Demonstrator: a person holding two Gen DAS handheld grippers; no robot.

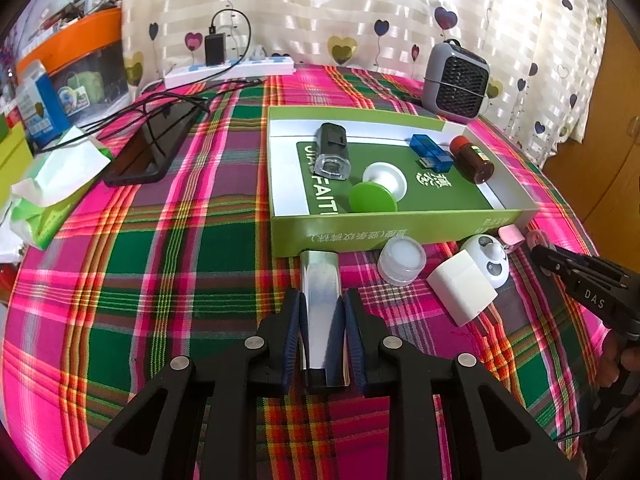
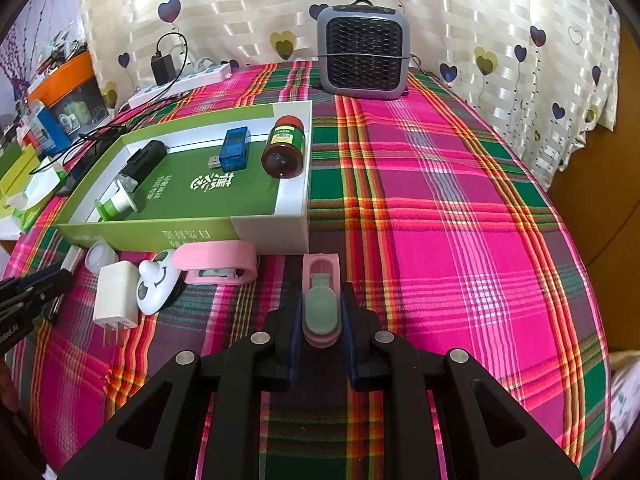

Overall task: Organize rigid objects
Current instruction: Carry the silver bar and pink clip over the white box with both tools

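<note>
My left gripper (image 1: 322,312) is shut on a shiny silver metal block (image 1: 322,292), low over the plaid cloth just in front of the green box (image 1: 400,232). My right gripper (image 2: 321,312) is shut on a small pink and grey-green clip (image 2: 321,300) near the box's near right corner (image 2: 272,232). The box holds a black device (image 1: 332,150), a blue USB stick (image 1: 430,154), a brown bottle (image 1: 472,160) and a green-and-white spool (image 1: 378,190). On the cloth before the box lie a clear cap (image 1: 401,260), a white charger (image 1: 462,286), a panda figure (image 1: 490,260) and a pink stapler (image 2: 218,266).
A grey fan heater (image 2: 364,52) stands at the back of the table. A black phone (image 1: 152,144) with cables, a power strip (image 1: 230,70) and a tissue pack (image 1: 52,184) lie at the left. Boxes (image 1: 36,104) crowd the far left edge.
</note>
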